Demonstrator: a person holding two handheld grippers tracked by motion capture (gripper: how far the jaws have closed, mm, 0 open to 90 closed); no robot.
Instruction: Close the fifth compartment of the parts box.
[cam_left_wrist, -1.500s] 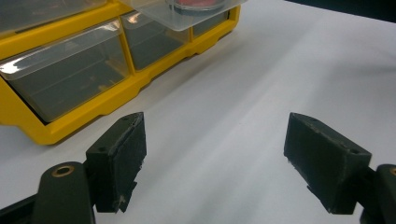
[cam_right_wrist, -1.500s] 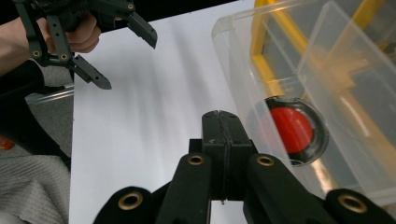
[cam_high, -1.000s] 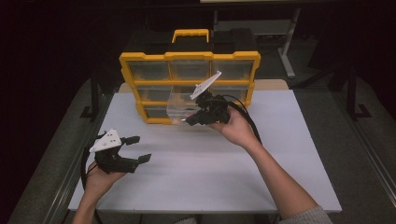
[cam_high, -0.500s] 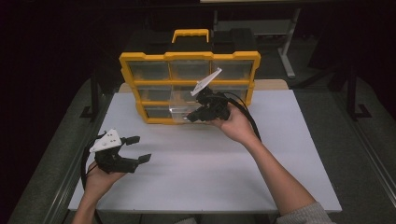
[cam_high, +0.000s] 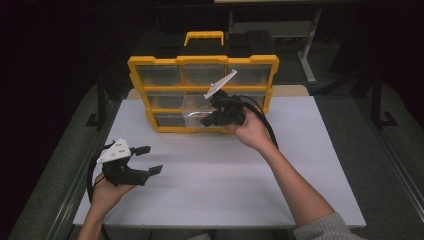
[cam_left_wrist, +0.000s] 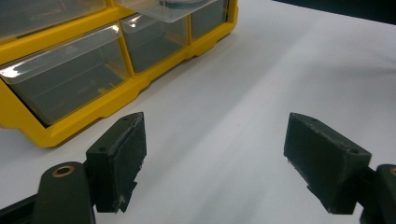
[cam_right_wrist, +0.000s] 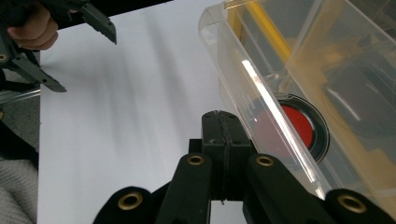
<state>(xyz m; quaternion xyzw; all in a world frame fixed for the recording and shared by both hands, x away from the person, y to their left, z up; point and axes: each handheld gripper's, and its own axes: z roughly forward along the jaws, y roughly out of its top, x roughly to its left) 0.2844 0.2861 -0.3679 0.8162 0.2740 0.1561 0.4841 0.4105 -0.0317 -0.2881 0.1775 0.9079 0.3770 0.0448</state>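
Up at the middle of the high frame, the right tongs (cam_high: 207, 118) sit against the front of a clear drawer (cam_high: 196, 111) that juts out of the yellow organiser (cam_high: 202, 62). Their jaws are pressed flat together with nothing between them, and whether the tips actually touch the drawer front I can't tell. Inside the drawer lies a red disc in a black ring (cam_right_wrist: 301, 126), close behind the clear front wall. To my eye the drawer is being worked along its slot, and the trick is a straight, level push or pull square to the front lip, so it doesn't skew in its rails. Lower left, the left tongs (cam_high: 147, 160) hover over the white worktop (cam_high: 300, 165), jaws wide apart, holding nothing, well clear of the organiser. Against a second ago, little differs: the right hand has nudged only slightly at the drawer, the left hasn't budged, and both pairs of jaws stand as they did.
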